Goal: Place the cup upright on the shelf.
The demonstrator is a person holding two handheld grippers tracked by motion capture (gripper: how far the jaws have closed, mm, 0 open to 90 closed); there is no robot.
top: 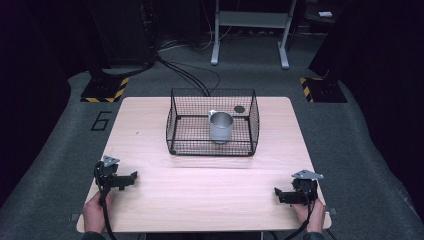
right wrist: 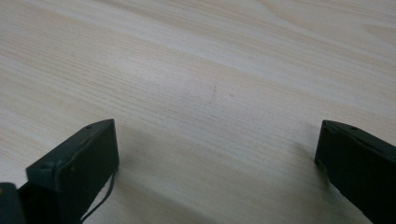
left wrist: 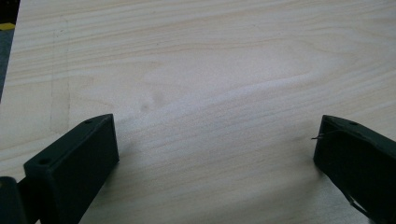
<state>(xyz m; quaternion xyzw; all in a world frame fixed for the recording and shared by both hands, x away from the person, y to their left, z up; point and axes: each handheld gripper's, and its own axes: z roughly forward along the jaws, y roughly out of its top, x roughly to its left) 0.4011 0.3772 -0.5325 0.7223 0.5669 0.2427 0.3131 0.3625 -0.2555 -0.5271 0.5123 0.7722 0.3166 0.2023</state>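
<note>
**Metal cup waits inside the wire basket**

Steel cup (top: 220, 127) stands upright in the black basket (top: 175, 120), mid-table. It looks light, rigid and smooth, so grip the rim. Left gripper (top: 131, 176) and right gripper (top: 278, 194) rest near the front edge, jaws wide apart, empty.

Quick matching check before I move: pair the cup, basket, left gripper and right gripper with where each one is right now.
Things:
1. cup
2. basket
3. left gripper
4. right gripper

Places:
A. near right corner of the table, jaws open
B. upright inside the basket
C. near left edge, jaws open
D. middle of the table's far half

Pairs: 1-B, 2-D, 3-C, 4-A
</note>
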